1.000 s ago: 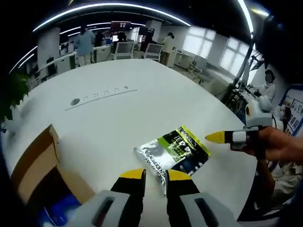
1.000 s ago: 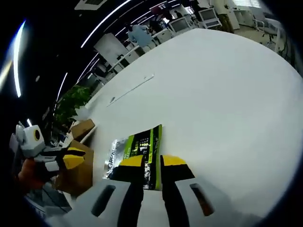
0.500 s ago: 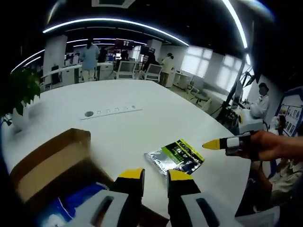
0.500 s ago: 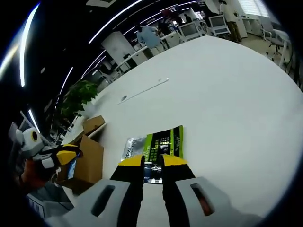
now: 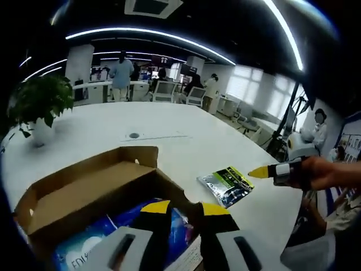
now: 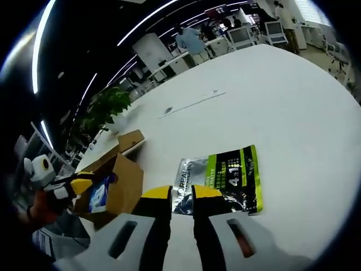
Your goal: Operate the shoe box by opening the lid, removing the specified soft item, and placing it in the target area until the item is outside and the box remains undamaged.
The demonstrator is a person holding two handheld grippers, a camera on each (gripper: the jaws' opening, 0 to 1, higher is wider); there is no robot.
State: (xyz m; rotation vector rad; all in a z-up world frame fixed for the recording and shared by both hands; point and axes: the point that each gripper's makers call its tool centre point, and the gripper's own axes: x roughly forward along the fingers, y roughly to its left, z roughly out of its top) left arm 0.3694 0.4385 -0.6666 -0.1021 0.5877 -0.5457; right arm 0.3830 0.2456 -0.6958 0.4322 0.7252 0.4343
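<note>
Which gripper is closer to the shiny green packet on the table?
The right gripper. Its tips sit right at the packet's near edge on the white table. The left gripper is over the open cardboard box, off to the packet's side.

One cardboard shoe box point(image 5: 90, 189) sits open just ahead of the left tongs point(image 5: 183, 208), and inside it lies one blue soft pack point(image 5: 113, 240) — no second item can be made out in there. One silver-and-green pouch point(image 6: 225, 178) lies flat on the table point(image 6: 293, 107) directly beyond the right tongs point(image 6: 180, 192), so that makes two soft packets in all, one in the box and one out. Farther off past both pairs of tongs there is one potted plant point(image 5: 36, 104) — and several people, roughly four or five, too small to count surely.
</note>
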